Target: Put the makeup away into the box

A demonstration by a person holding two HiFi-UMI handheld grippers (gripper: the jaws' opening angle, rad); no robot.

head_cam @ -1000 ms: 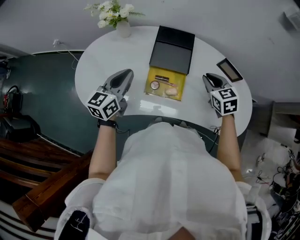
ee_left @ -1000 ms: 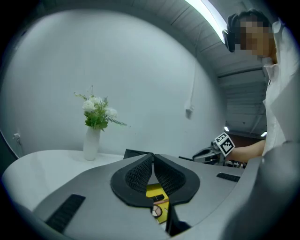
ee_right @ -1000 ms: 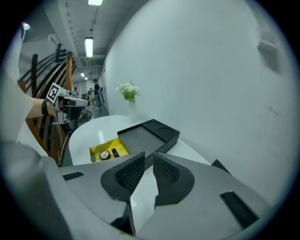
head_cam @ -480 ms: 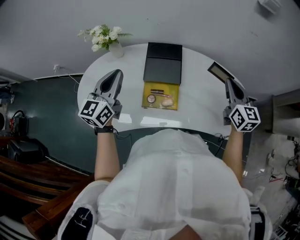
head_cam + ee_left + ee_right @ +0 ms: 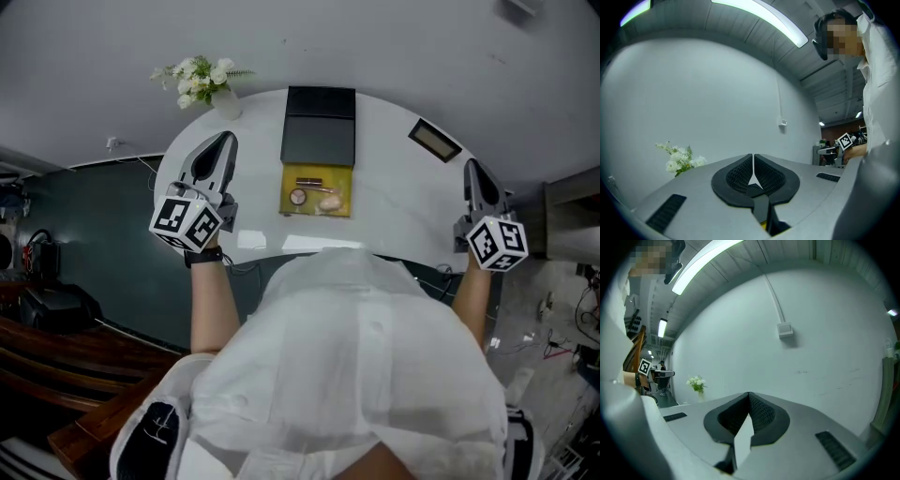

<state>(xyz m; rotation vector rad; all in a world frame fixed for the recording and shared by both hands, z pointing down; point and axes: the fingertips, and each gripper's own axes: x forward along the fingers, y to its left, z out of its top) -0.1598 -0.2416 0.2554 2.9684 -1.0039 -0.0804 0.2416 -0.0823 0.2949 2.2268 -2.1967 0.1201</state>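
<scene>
Between our two sets of fingers, well apart from both, three makeup pieces [image 5: 298,197] lie on one yellow tray [image 5: 289,174], with one black box [image 5: 319,141] at its far edge. We hold the left gripper [image 5: 225,141] closed and empty. The right gripper [image 5: 469,165] has just closed on nothing, near the edge of the white table [image 5: 394,197]. One flower vase [image 5: 202,80] stands beyond the left fingers.

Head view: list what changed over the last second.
The right tool swung out from beside the yellow tray to the right edge of the table; its jaws have just closed on nothing. The left tool drew slightly away too, shut and empty. Makeup, black box and flowers stayed put.
</scene>
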